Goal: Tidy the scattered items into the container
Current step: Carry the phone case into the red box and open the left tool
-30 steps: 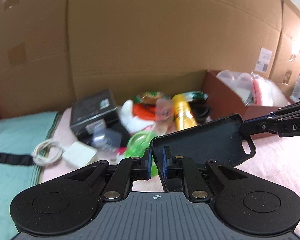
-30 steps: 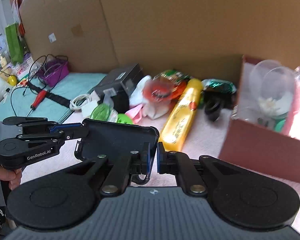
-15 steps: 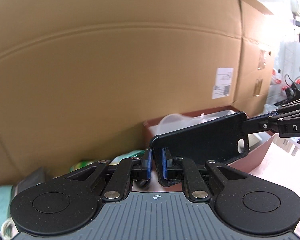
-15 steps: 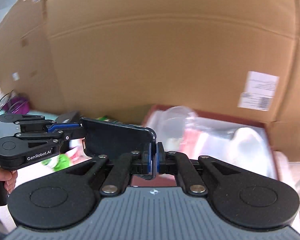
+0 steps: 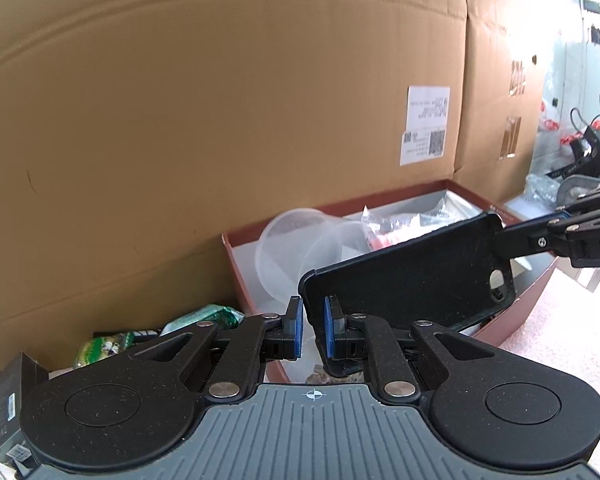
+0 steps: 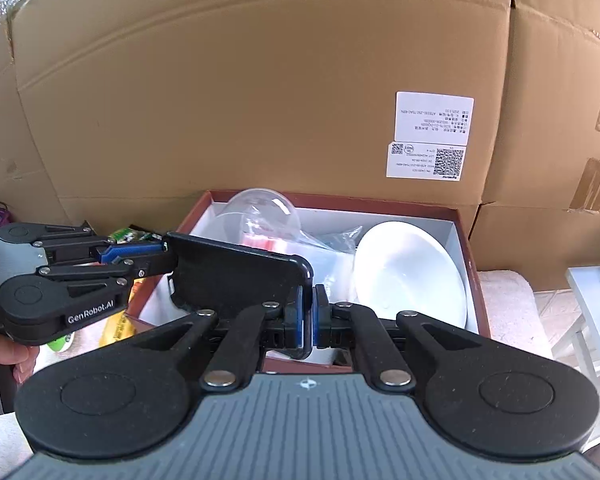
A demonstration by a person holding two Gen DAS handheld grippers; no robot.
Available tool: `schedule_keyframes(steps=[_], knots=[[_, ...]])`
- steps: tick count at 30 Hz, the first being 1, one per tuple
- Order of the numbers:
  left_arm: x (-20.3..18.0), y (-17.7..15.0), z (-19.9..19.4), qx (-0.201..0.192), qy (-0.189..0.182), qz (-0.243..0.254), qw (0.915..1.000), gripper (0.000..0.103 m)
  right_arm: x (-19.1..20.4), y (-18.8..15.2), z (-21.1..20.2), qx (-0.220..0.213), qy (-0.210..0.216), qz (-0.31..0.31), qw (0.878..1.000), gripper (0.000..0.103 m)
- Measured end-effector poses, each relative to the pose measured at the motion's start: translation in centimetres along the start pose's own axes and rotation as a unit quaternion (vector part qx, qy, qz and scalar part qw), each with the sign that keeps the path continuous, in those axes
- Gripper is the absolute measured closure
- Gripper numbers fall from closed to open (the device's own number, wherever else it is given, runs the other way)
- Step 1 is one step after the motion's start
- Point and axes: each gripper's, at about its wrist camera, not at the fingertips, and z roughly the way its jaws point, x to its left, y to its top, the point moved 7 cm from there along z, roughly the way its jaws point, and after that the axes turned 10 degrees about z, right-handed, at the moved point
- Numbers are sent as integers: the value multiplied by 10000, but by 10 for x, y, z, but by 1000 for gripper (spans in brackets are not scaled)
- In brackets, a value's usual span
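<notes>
Both claws grip one black phone case (image 5: 412,280): left claw (image 5: 311,332) clamps its lower-left corner, right claw (image 6: 309,316) its opposite end. The case hangs at frame centre, above the red box (image 6: 466,240) holding a white bowl (image 6: 412,268).

A: Phone case (image 5: 404,280) matte black throughout; gripper fingers black, pads (image 5: 297,330) blue; gripper body grey with a ribbed pattern.

B: Confirmed; storage box (image 6: 474,264) reddish-brown outside, white inside; bowl (image 6: 412,268) in it plain white; round tub (image 5: 288,248) clear, slightly frosted; bag (image 5: 380,236) beside it clear with red showing through.

A: Cardboard wall (image 5: 220,120) plain tan; shipping label (image 6: 430,136) on it white, black print, square code patterns; tape strips (image 6: 592,184) brown.

B: Packet (image 5: 100,346) to the left of the box green with white markings; surface (image 5: 556,320) on the right of the box pale pink, finely speckled.
</notes>
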Motion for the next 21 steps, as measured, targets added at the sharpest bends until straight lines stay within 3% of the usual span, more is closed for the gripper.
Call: schedule_keyframes(steps=[5,7,9,12,14,17,19,21], knots=[[-3,-5,9,149,47,91,9998,89,-2,-1,8,-6,-119,-13,9999,98],[-5,-7,13,180,57,115,9998,76,-3,-1,12,-2,-180,-27,9998,97],[-7,-6,18,198,60,134,9997,73,-3,-1,17,16,-205,-29,9998,97],[-13,-5,23,177,24,193,9997,48,-4,0,21,-49,-225,-49,9997,95],[-18,-2,23,99,-9,261,9996,25,-3,0,21,-91,-228,-59,9997,94],[-24,3,19,28,71,410,9991,14,2,2,17,-304,-267,-192,9990,92],[-26,7,16,-22,174,485,9987,10,4,4,13,-427,-272,-241,9984,70],[-25,10,12,-61,244,484,9985,9,5,7,10,-527,-259,-235,9980,57]])
